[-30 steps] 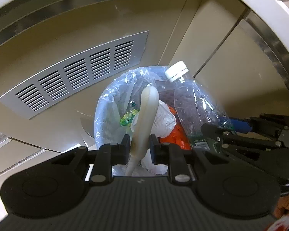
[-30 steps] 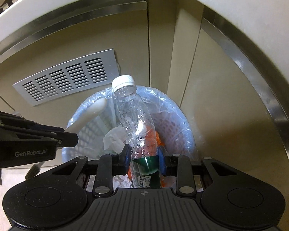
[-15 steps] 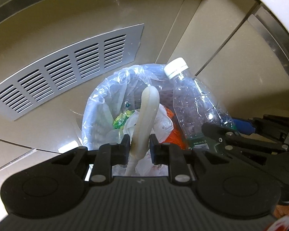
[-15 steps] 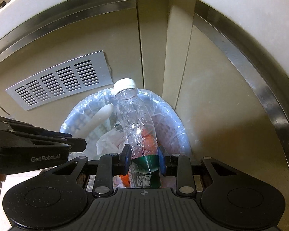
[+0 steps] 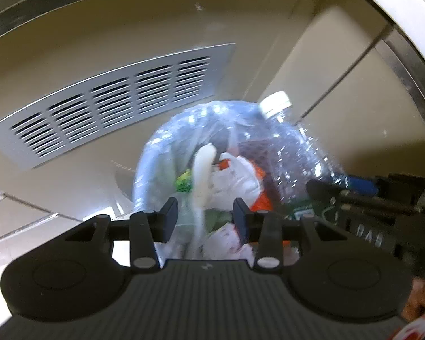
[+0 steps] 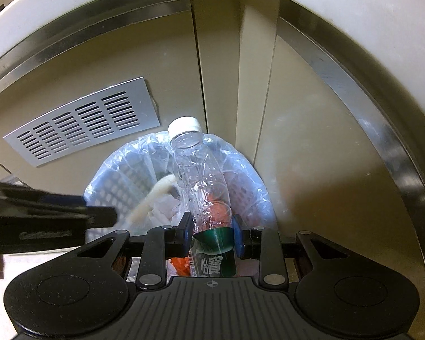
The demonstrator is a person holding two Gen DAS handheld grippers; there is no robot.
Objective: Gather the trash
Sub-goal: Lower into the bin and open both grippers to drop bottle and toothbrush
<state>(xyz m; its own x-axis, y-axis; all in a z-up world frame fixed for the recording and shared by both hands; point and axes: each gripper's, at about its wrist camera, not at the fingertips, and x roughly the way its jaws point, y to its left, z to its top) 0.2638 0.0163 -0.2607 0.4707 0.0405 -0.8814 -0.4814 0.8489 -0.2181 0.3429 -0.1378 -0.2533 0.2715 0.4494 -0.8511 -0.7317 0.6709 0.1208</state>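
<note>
A white basket bin lined with a clear blue bag (image 5: 167,147) (image 6: 240,164) stands below both grippers, holding white tissue (image 5: 235,178), an orange wrapper (image 5: 262,201) and green scraps. My left gripper (image 5: 205,215) is open above the bin; a pale cream curved stick (image 5: 202,175) hangs loose between its fingers, blurred. It also shows in the right wrist view (image 6: 153,198). My right gripper (image 6: 212,231) is shut on a clear plastic bottle (image 6: 201,175) with a white cap and green label, held over the bin. The bottle also shows in the left wrist view (image 5: 297,153).
A beige cabinet wall with a silver vent grille (image 5: 113,104) (image 6: 82,124) stands behind the bin. A white counter edge with a metal strip (image 6: 354,65) curves overhead. The left gripper's body (image 6: 42,226) crosses the right wrist view at the left.
My left gripper has opened and let go of the cream stick, which drops towards the bin. The right gripper still holds the bottle and has moved lower over the bin.
</note>
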